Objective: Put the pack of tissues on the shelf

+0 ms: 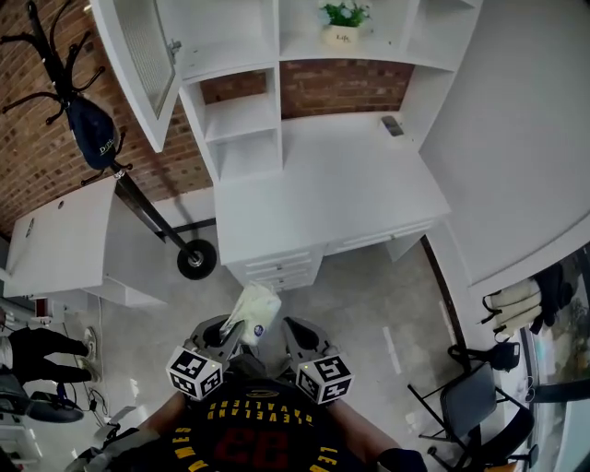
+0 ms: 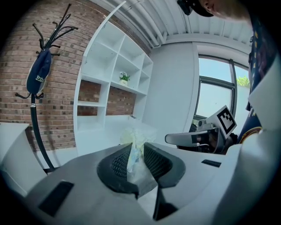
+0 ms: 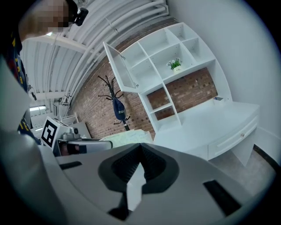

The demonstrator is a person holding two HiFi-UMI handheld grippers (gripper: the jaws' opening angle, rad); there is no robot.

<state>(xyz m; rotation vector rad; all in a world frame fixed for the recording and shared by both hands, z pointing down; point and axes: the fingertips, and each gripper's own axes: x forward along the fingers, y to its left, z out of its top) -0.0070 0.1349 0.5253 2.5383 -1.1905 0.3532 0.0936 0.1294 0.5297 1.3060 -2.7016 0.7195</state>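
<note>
White desk, with one small dark object lying near its back right corner. White shelf unit rises from the desk's rear and left side; a potted plant sits in an upper compartment. Grey floor carries a coat stand, its round base just left of the desk.

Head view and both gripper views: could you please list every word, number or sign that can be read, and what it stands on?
"D...": white print on the bag; only the first letter is clear.
Pot: dark label, too small to read.
Tissues: blue print, blurred.
Shirt: yellow letters and a red number, upside down, too blurred.
Left cube, right cube: square markers, no words.
</note>
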